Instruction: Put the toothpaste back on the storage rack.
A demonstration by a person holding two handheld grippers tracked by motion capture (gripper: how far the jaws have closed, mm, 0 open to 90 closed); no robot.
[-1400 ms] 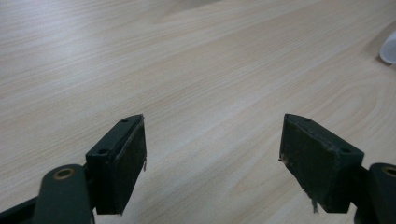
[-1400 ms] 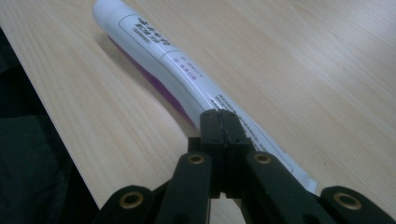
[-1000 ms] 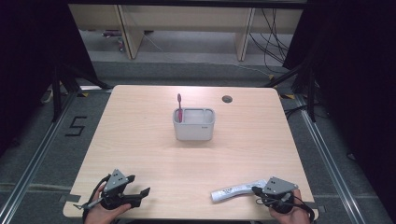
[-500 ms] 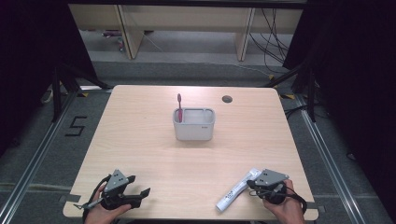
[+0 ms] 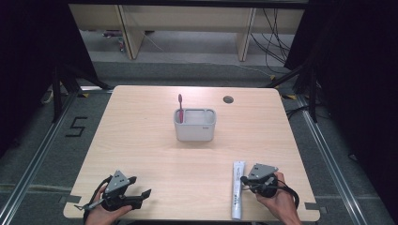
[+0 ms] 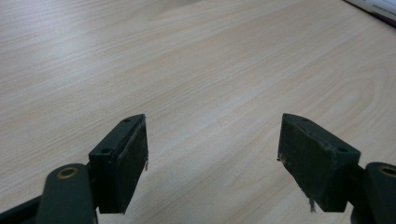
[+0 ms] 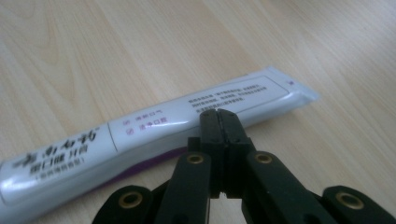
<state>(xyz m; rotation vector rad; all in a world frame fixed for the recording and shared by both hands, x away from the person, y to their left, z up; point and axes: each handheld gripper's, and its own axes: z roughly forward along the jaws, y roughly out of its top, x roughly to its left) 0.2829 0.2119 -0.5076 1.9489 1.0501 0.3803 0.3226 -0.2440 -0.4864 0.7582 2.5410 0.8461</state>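
A white toothpaste tube (image 5: pixel 237 188) lies on the wooden table (image 5: pixel 150 140) near the front right, pointing from the front edge away from me. My right gripper (image 5: pixel 244 179) is just right of it, with its shut jaws against the tube's side. In the right gripper view the jaws (image 7: pixel 218 114) are pressed together with nothing between them, their tips at the tube (image 7: pixel 154 126). My left gripper (image 5: pixel 141 185) rests at the front left, open and empty. In the left gripper view, its jaws (image 6: pixel 212 135) stand wide over bare wood.
A grey holder (image 5: pixel 195 124) stands at the table's middle with a red toothbrush (image 5: pixel 179 107) upright in its left corner. A small round hole (image 5: pixel 228 99) sits near the far edge. The table's front edge is close behind both hands.
The right gripper has moved left and the toothpaste tube has swung from lying crosswise to pointing away from the front edge. The left gripper has stayed still.
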